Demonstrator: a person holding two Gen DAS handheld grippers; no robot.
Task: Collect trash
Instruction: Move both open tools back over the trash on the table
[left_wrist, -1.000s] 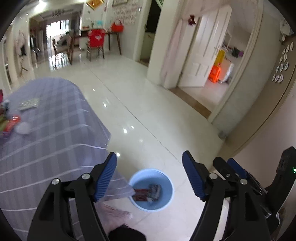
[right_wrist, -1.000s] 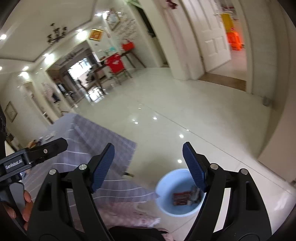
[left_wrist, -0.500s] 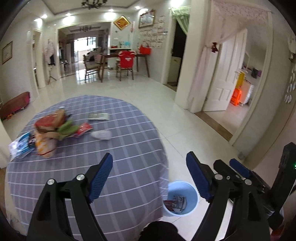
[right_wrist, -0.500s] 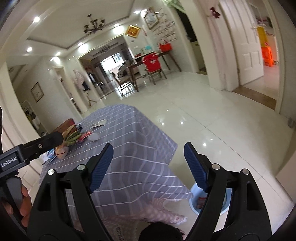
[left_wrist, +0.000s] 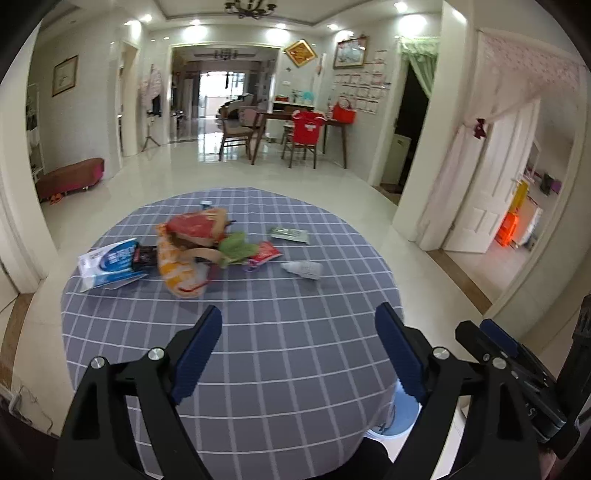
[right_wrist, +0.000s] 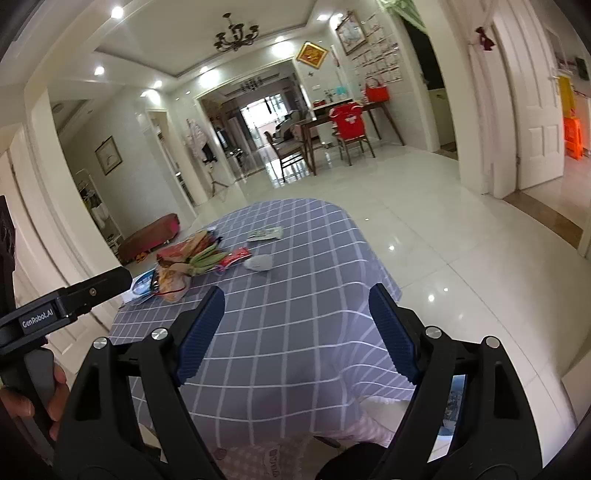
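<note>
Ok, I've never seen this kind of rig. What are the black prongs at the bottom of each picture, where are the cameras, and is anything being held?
No robot here: a person carries a hand-held gripper in each hand, with a fisheye camera on each looking out along its blue-padded fingers. One picture is from the left gripper, the other from the right gripper. Both have their jaws wide apart and hold nothing.

Ahead is a round table under a grey checked cloth. On it lies trash: a heap of snack bags, a blue-and-white packet, a red wrapper, a green sachet and a white crumpled piece. A light blue bin peeks out on the floor at the table's right edge.
</note>
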